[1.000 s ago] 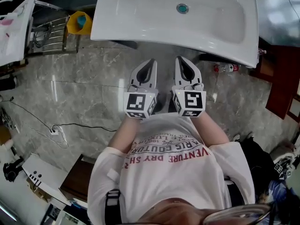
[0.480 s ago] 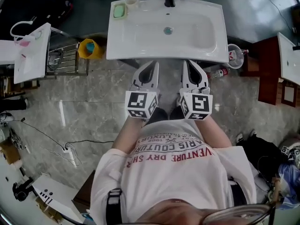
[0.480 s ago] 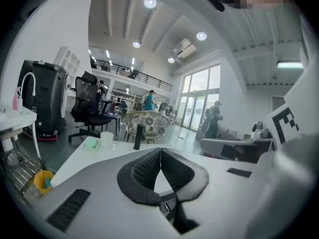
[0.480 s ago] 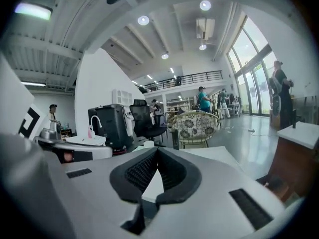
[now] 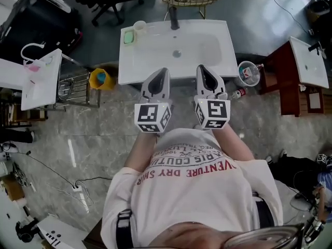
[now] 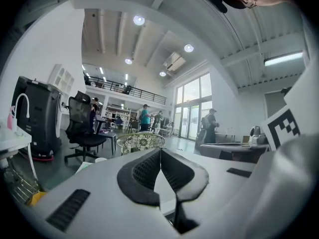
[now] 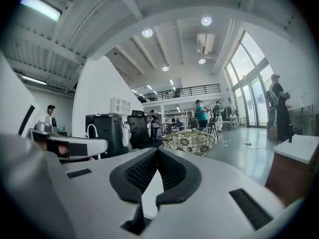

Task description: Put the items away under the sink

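Frankly, the space under the sink (image 5: 207, 51) is hidden from you: in the head view the white basin covers it from above, and neither gripper view looks down there. Your shirt fills the 6 o'clock half of that view, so the floor at your feet is covered too. What sits inside the clear tub (image 5: 249, 72) is too small to tell, and so is the blue thing in the yellow bucket (image 5: 99, 79) at 9 o'clock of the basin.

The sink lies at 12 o'clock of your hands: a white rectangular top with a shallow bowl, a dark tap (image 5: 174, 21) on its far edge, and a green soap dish (image 5: 128, 36) and a pale cup (image 5: 139, 26) in its 10 o'clock corner. The clear tub stands on the grey marble floor (image 5: 104, 128) just beside the basin's 4 o'clock corner. A small bottle (image 5: 237, 93) with red on it lies near the tub, at 3 o'clock of your right gripper (image 5: 203, 69).

Your left gripper (image 5: 160, 74) and the right one sit side by side, apart from each other, both aimed at 12 o'clock toward the sink's near edge. In each gripper view the dark ribbed pads (image 6: 144, 169) meet at their tips with nothing between them; both claws are closed, empty and touching nothing
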Demonstrator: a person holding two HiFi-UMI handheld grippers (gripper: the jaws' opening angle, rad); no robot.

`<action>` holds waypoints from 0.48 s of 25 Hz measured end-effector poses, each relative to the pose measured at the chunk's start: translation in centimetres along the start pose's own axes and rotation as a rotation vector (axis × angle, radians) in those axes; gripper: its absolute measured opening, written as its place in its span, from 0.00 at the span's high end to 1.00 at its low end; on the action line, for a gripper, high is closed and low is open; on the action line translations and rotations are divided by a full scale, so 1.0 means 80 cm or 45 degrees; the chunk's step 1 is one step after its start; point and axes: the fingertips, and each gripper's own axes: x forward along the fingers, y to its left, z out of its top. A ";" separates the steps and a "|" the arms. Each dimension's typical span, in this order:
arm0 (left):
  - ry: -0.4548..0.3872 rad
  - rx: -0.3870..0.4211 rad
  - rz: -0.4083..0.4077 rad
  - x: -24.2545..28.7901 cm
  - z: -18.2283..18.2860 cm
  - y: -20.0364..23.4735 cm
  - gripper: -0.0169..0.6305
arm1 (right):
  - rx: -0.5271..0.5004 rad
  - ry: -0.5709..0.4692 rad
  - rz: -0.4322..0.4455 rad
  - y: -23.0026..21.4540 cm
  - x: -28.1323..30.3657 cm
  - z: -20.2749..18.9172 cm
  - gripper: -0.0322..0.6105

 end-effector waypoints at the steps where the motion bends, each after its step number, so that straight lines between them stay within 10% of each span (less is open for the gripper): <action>1: -0.004 0.002 0.006 -0.001 0.003 0.001 0.94 | 0.001 -0.007 0.003 0.001 -0.001 0.003 0.91; 12: -0.008 -0.004 -0.001 -0.012 0.007 -0.002 0.94 | 0.048 -0.022 0.023 0.005 -0.010 0.006 0.91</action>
